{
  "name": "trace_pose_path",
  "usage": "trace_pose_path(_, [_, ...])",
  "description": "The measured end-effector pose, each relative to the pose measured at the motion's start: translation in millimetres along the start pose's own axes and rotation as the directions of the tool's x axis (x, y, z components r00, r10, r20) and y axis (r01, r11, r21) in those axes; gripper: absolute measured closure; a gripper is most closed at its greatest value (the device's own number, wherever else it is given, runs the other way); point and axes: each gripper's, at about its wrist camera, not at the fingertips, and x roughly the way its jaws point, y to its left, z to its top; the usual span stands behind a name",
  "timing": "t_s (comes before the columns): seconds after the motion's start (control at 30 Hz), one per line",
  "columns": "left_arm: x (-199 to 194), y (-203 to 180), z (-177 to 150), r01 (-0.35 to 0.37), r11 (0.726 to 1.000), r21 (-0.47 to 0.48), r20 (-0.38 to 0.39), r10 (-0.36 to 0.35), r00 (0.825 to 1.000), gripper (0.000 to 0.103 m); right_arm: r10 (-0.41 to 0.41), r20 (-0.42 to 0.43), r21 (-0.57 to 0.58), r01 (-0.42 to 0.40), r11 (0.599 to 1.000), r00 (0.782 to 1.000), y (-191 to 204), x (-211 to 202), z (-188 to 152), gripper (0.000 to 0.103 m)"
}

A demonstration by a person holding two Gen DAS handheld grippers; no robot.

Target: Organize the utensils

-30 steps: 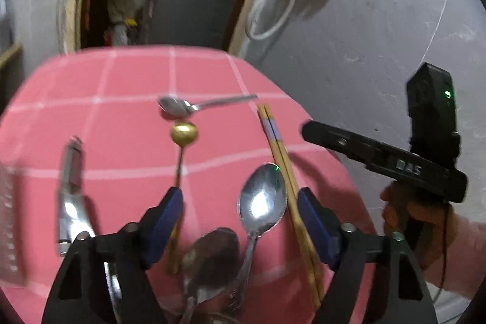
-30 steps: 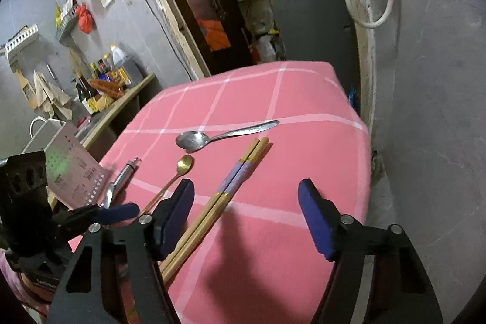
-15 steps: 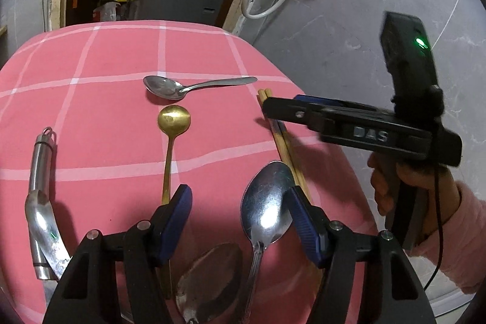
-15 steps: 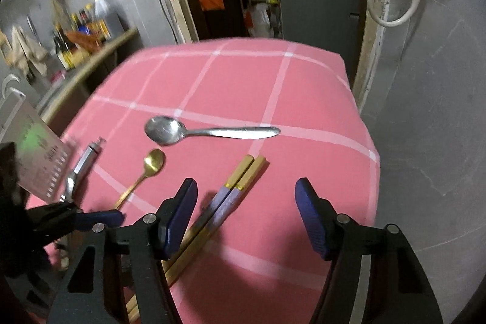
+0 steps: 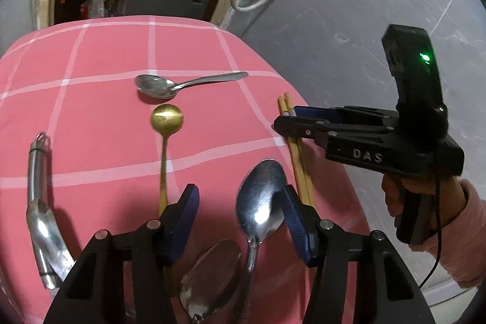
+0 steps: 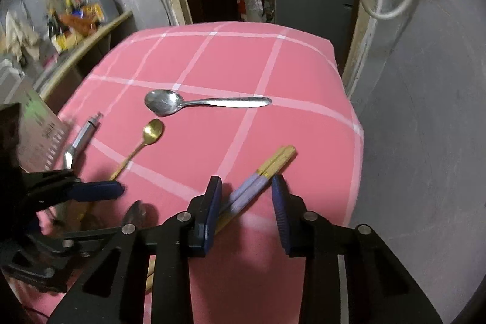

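Blue-padded right gripper has swung over the pair of wooden chopsticks with lilac bands and gold tips since a second ago, jaws closing around them, not yet pinching. So the chopsticks look next to be picked! They lie side by side near the pink checked tablecloth's edge. Left gripper is closing around the large steel spoon, right pad touching its bowl.

right hand-held gripper closing around chopsticks, pink tablecloth
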Motion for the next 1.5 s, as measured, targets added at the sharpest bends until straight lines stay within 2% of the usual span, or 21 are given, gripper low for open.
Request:
trace_pose_path(0.07, [4.8, -3.0, 4.3, 0.005, 1.0, 0.023, -0.026, -0.005, 1.0, 0.05, 0.065, 0.009, 0.066, -0.066, 0.996, 0.998, -10.1, 0.5, -11.6, 0.073])
trace_pose_path(0.23, [16.7, -10.3, 12.5, 0.015, 0.996, 0.093, -0.077, -0.008, 0.997, 0.051, 0.133, 0.026, 0.16, -0.135, 0.978, 0.991, -25.7, -2.5, -18.4, 0.073])
trace_pose_path(0.33, [18.3, -9.9, 12.9, 0.007, 0.994, 0.106, -0.085, 0.002, 0.996, 0.061, 0.167, 0.007, 0.218, -0.165, 0.962, 0.986, -34.9, 2.2, -14.6, 0.085])
trace_pose_path(0.47, [15.0, -10.7, 11.8, 0.024, 0.993, 0.113, -0.098, -0.012, 0.995, 0.075, 0.236, -0.011, 0.289, -0.223, 0.931, 0.972, -52.4, 9.4, -11.0, 0.086])
trace_pose_path(0.6, [14.3, -15.5, 11.0, 0.013, 0.991, 0.132, -0.115, 0.002, 0.993, 0.082, 0.288, -0.047, 0.34, -0.255, 0.905, 0.957, -47.9, 22.0, -8.5, 0.087])
trace_pose_path(0.77, [14.4, -10.7, 19.8, -0.003, 0.995, 0.1, -0.159, 0.019, 0.987, 0.094, 0.307, -0.063, 0.39, -0.259, 0.883, 0.95, -48.7, 27.0, -10.6, 0.091])
trace_pose_path(0.87, [11.4, -8.8, 22.0, 0.009, 0.997, 0.07, -0.176, 0.004, 0.984, 0.097, 0.342, -0.025, 0.456, -0.294, 0.84, 0.939, -50.8, 28.5, -21.8, 0.095])
trace_pose_path(0.97, [5.2, -4.4, 21.4, 0.05, 0.999, 0.019, -0.171, -0.046, 0.984, 0.1, 0.382, 0.016, 0.506, -0.338, 0.794, 0.924, -56.5, 29.0, -32.2, 0.097])
trace_pose_path(1.07, [-1.1, -1.2, 17.9, 0.079, 0.997, -0.028, -0.167, -0.082, 0.983, 0.1, 0.38, 0.026, 0.507, -0.339, 0.792, 0.925, -45.7, 28.4, -39.3, 0.097])
trace_pose_path(1.23, [-5.1, 8.3, 8.9, 0.134, 0.985, -0.112, -0.184, -0.153, 0.971, 0.1, 0.368, 0.008, 0.483, -0.326, 0.813, 0.93, -33.2, 19.2, -45.8, 0.097])
trace_pose_path(1.37, [3.2, 16.3, 4.6, 0.148, 0.971, -0.186, -0.218, -0.188, 0.958, 0.099, 0.366, -0.003, 0.477, -0.32, 0.819, 0.931, -36.8, 16.6, -49.8, 0.097])
trace_pose_path(1.5, [11.7, 20.8, 2.1, 0.165, 0.954, -0.249, -0.233, -0.225, 0.946, 0.097, 0.391, -0.002, 0.491, -0.34, 0.802, 0.921, -52.4, 21.0, -50.6, 0.097])
